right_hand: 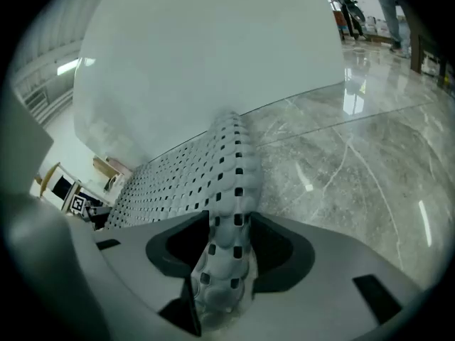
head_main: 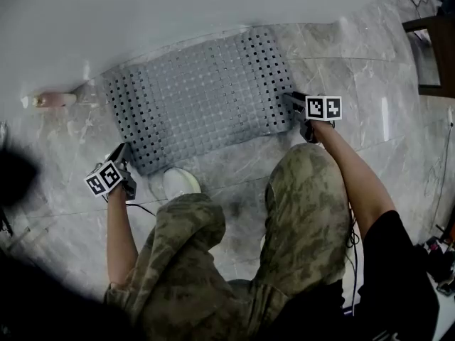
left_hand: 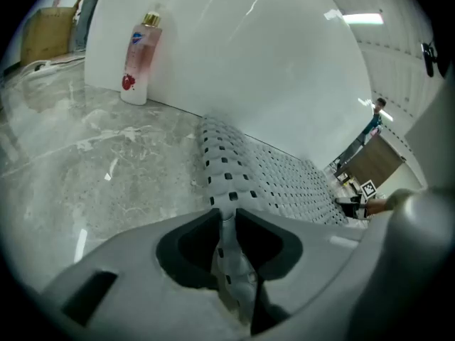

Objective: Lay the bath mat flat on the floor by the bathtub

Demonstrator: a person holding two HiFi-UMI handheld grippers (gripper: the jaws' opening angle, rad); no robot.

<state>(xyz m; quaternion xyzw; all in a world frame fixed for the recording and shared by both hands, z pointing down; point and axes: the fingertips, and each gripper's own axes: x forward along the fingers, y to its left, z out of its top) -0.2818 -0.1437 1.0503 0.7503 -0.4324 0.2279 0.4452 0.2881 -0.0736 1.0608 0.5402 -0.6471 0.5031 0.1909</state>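
A grey perforated bath mat point(head_main: 199, 98) lies spread on the marble floor against the white bathtub wall point(head_main: 142, 13). My left gripper point(head_main: 122, 151) sits at the mat's near left corner. In the left gripper view its jaws point(left_hand: 226, 215) pinch a thin raised edge of the mat point(left_hand: 284, 176). At the mat's right edge is my right gripper point(head_main: 294, 100). In the right gripper view a thick, curled fold of the mat point(right_hand: 192, 169) fills the gap between its jaws point(right_hand: 231, 222), and both pads touch it.
A pink pump bottle point(head_main: 50, 100) point(left_hand: 140, 59) stands on the floor by the tub, left of the mat. The person's white shoe point(head_main: 181, 183) rests just in front of the mat. Dark wooden furniture point(head_main: 434, 55) stands at the far right.
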